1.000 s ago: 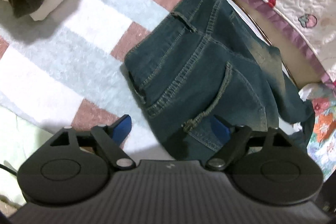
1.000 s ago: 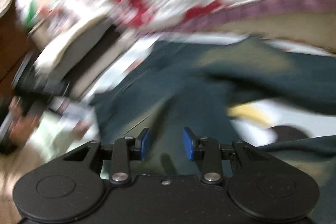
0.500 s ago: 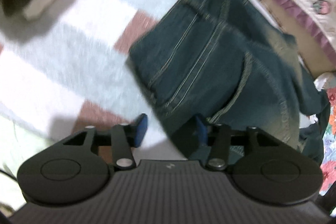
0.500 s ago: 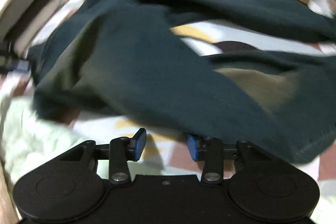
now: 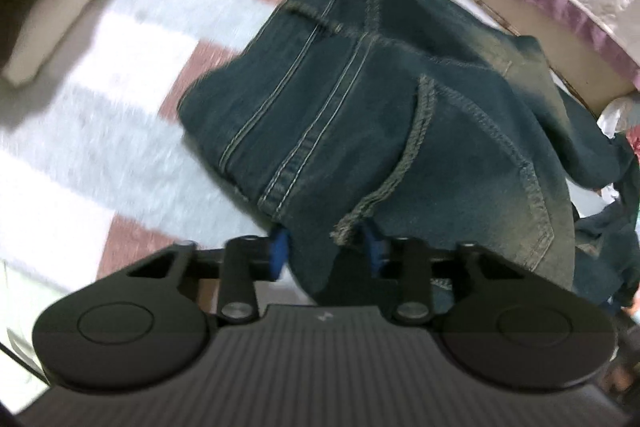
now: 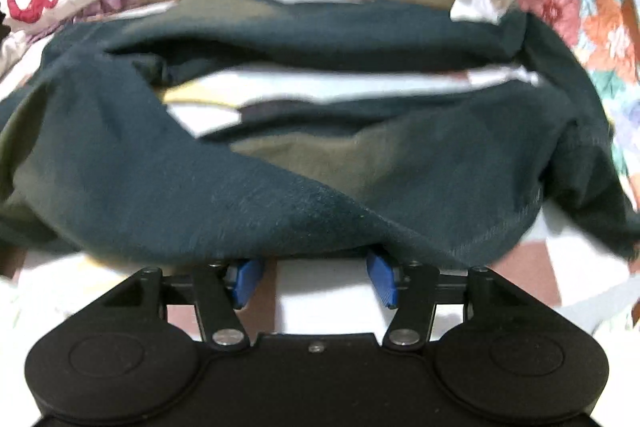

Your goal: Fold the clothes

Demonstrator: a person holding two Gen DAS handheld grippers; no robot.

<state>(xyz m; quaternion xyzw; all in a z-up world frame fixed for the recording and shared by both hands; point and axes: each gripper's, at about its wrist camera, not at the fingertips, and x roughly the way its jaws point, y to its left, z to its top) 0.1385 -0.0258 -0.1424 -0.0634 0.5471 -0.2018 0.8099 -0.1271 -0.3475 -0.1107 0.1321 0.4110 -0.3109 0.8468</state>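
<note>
Both ends changed fast — left hand-held gripper [image 5: 326, 251], wide a second ago, is closing on the jeans [image 5: 384, 131] waistband; right hand-held gripper [image 6: 316, 279] is opening, empty — fold starting.

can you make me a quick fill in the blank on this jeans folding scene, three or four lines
1. The garment being folded is a pair of dark blue ____.
2. The left gripper is closing its ____-coloured pads on the jeans.
3. The jeans lie on a ____ blanket in white, grey and reddish brown.
4. The right gripper has bare blanket, not ____, between its pads.

Missing words: jeans; blue; striped; denim
</note>
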